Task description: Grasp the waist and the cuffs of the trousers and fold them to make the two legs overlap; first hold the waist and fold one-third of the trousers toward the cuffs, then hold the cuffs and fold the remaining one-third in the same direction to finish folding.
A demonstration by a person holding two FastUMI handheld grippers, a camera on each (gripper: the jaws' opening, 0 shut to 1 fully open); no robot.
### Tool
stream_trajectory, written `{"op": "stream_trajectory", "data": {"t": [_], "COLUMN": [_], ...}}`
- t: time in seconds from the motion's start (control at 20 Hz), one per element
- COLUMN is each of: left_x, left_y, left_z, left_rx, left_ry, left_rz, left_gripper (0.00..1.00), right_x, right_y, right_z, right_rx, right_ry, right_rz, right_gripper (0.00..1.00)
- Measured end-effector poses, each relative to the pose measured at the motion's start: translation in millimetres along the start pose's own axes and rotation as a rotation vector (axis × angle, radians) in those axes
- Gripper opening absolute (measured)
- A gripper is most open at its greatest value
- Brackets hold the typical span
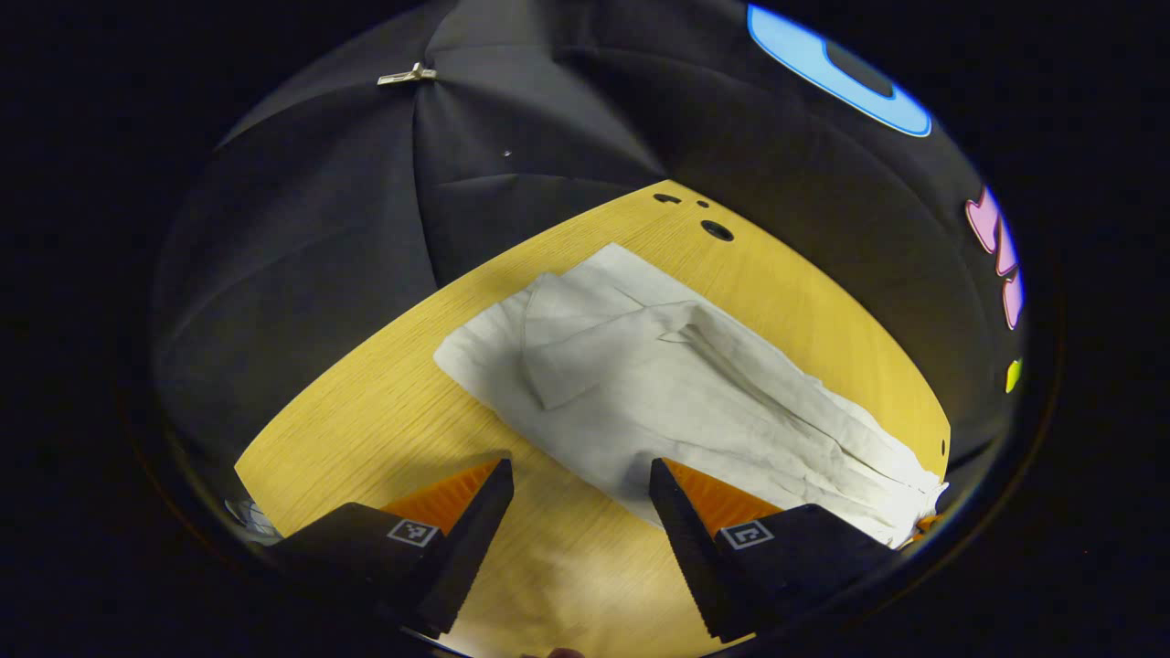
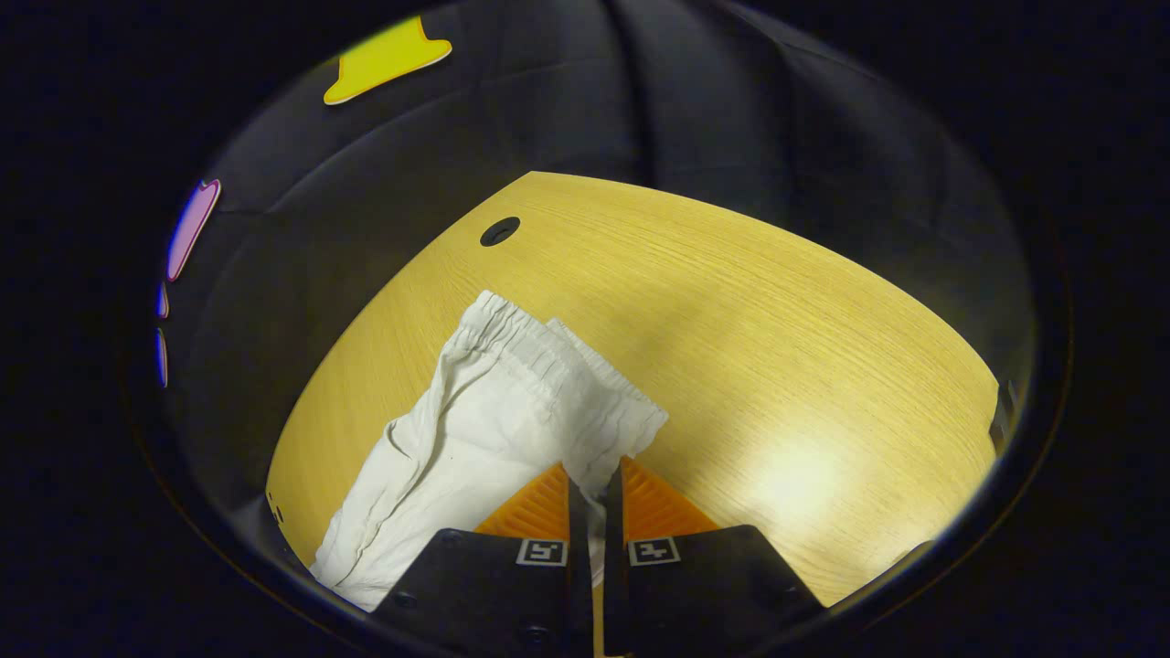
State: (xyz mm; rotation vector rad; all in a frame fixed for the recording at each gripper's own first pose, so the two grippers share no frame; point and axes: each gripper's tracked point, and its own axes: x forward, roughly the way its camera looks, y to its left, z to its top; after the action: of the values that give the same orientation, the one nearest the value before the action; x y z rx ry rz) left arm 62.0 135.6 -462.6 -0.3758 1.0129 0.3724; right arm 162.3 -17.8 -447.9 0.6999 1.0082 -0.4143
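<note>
The white trousers (image 1: 676, 393) lie across the wooden table (image 1: 366, 439), the right gripper (image 2: 585, 484) apparently pinching the waistband (image 2: 558, 366), the left gripper (image 1: 580, 480) spread wide, empty, near the table's front edge.

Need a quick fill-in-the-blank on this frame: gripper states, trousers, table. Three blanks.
1. The left gripper hangs over the table with its jaws ____.
2. The right gripper is shut on the elastic ____ of the trousers.
3. The trousers are ____ in colour.

Missing words: open; waist; white
</note>
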Motion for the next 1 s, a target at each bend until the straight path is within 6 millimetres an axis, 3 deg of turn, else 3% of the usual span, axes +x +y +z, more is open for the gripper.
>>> {"op": "stream_trajectory", "data": {"t": [0.4,0.5,0.6,0.75,0.8,1.0], "left_x": [30.3,33.0,37.3,39.7,37.4,36.3], "left_y": [-14.0,-11.3,-21.5,-29.8,-29.3,-27.2], "left_z": [33.3,32.5,35.0,36.8,35.2,35.9], "left_rx": [0.027,0.091,0.085,0.024,0.026,0.047], "left_ry": [0.01,0.017,-0.003,-0.004,-0.001,-0.014], "left_rz": [0.078,0.145,0.103,0.004,-0.012,0.004], "left_gripper": [0.96,0.85,0.72,0.17,0.1,0.06], "right_x": [-0.8,0.0,-0.2,0.2,-0.6,-3.4], "right_y": [0.4,0.7,0.3,0.5,0.6,0.8], "right_z": [-0.7,-1.4,-1.0,-0.4,-0.7,3.5], "right_rx": [-0.006,-0.008,-0.011,-0.023,-0.031,-0.077], "right_ry": [0.005,0.005,0.004,0.005,0.003,-0.037], "right_rz": [0.019,0.022,0.025,0.034,0.04,0.083], "right_gripper": [0.1,0.1,0.1,0.1,0.1,0.09]}}
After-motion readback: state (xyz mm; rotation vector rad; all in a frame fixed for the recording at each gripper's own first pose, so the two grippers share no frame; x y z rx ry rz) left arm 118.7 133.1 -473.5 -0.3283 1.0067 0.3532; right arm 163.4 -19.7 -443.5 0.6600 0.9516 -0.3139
